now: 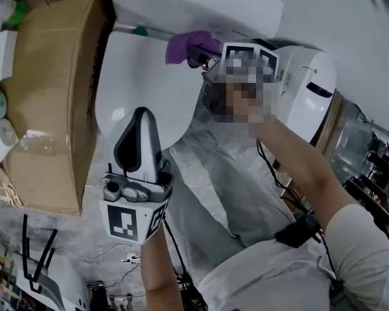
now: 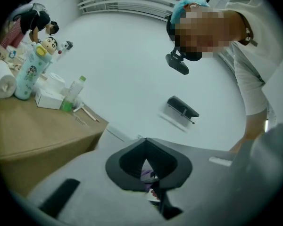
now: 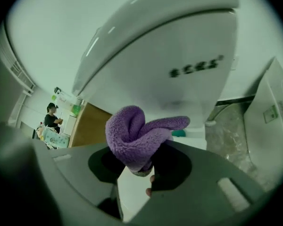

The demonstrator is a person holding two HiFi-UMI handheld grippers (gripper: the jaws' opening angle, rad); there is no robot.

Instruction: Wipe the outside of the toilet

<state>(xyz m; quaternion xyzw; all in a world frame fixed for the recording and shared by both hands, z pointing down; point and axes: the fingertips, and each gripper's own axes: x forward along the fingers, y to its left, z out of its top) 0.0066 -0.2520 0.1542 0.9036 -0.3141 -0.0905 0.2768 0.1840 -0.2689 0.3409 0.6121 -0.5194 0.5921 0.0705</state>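
The white toilet stands with its lid [image 1: 142, 89] down under the tank [image 1: 194, 5]. My right gripper [image 1: 204, 60] is shut on a bunched purple cloth [image 1: 191, 44], held at the back right of the lid, just under the tank. In the right gripper view the cloth [image 3: 139, 138] bulges out of the gripper [image 3: 139, 166], close below the curved lid [image 3: 179, 65]. My left gripper [image 1: 141, 112] hangs over the front of the lid with its fingers together and nothing between them. In its own view the gripper [image 2: 146, 142] points up at a white wall.
A cardboard box [image 1: 48, 89] stands left of the toilet, with a bottle [image 2: 30, 72], a paper roll [image 2: 2, 84] and small items on top. A white appliance [image 1: 308, 89] is at the right. Plastic sheeting [image 1: 227, 186] covers the floor. A black holder [image 2: 181, 108] is on the wall.
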